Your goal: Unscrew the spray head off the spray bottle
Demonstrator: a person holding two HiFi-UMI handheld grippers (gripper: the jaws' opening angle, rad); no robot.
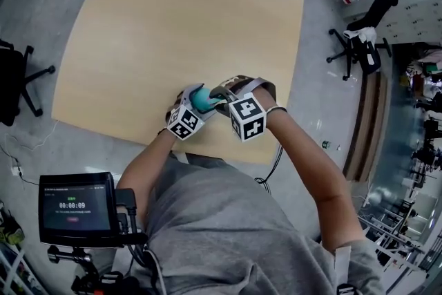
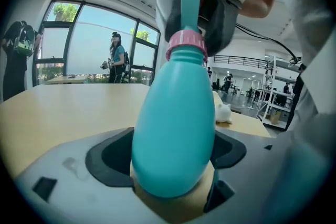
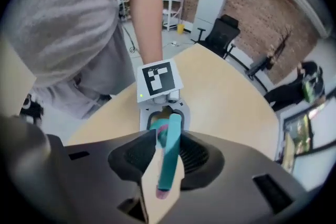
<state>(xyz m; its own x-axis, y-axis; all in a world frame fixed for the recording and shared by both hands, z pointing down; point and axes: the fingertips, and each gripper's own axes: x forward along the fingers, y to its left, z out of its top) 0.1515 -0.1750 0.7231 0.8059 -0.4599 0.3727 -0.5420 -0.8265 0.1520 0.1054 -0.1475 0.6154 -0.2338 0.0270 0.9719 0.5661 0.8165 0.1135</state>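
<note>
Spray bottle point(image 2: 176, 128): teal, over the desk's point(image 1: 179, 17) near edge, its body clamped in the left hand-held gripper point(image 1: 193, 106) so it cannot turn.
Spray head point(image 3: 169, 155): seemingly pinched between the right hand-held gripper's point(image 1: 222, 99) pads, placed to twist it off at the pink collar point(image 2: 185, 42).

I seem to be in an open lab or office: swivel chairs point(image 1: 362, 38), shelving racks point(image 3: 172, 0), brick wall point(image 3: 252, 8), big windows point(image 2: 97, 39)
</note>
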